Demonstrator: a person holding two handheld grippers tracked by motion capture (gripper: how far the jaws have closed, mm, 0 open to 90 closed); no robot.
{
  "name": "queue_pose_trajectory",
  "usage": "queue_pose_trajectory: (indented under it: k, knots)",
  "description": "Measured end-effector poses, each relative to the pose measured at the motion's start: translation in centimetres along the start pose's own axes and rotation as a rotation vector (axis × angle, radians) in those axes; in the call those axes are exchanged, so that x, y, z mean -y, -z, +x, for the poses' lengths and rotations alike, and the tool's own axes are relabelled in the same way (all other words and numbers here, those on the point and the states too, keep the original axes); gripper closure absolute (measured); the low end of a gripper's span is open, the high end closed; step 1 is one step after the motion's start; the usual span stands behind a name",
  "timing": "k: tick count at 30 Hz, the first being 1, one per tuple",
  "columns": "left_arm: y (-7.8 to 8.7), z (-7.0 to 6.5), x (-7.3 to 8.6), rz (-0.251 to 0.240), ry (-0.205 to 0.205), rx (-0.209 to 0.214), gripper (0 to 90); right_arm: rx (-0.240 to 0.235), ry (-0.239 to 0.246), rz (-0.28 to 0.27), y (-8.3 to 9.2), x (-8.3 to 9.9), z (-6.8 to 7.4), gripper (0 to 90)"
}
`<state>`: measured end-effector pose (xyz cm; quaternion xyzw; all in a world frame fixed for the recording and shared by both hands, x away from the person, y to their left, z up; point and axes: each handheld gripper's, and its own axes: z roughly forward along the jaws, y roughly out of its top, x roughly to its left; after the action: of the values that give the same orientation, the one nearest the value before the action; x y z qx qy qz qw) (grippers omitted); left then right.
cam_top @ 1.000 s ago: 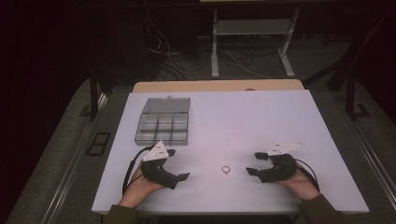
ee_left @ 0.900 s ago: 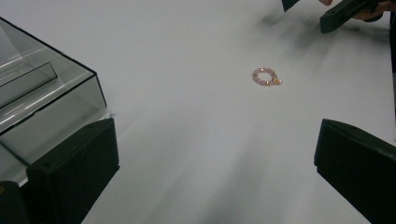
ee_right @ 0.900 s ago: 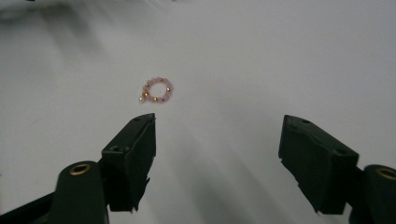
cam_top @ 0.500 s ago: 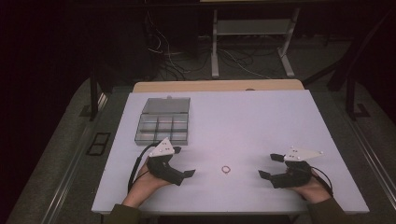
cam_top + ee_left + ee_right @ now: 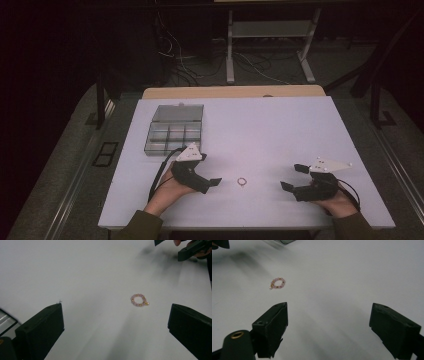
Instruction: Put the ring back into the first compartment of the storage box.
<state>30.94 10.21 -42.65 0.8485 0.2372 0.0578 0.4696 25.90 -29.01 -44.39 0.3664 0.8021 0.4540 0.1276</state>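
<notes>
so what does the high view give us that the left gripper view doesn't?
High view alone: the clear compartment box at the table's far left, the person's hands, and the left gripper from outside. Left gripper view alone: the beaded ring's pink and gold beads, lying ahead of its own open jaws. Both: the ring and the open right gripper.

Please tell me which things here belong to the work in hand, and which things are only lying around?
In the work:
- beaded ring, loose on the table
- left gripper, open, nearest it
- right gripper, open, jaws just widened, nothing between them

Lying about:
- clear compartment box, perhaps the ring's destination
- cables on the floor
</notes>
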Motion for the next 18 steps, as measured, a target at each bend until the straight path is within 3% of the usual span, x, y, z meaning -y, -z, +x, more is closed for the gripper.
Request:
queue_pose_trajectory:
  k: [18]
  knots:
    - [-3.9, -0.5, -2.7, 0.022, -0.045, 0.075, 14.0, 0.000, -0.012, -0.018, 0.5, 0.3, -0.3, 15.0]
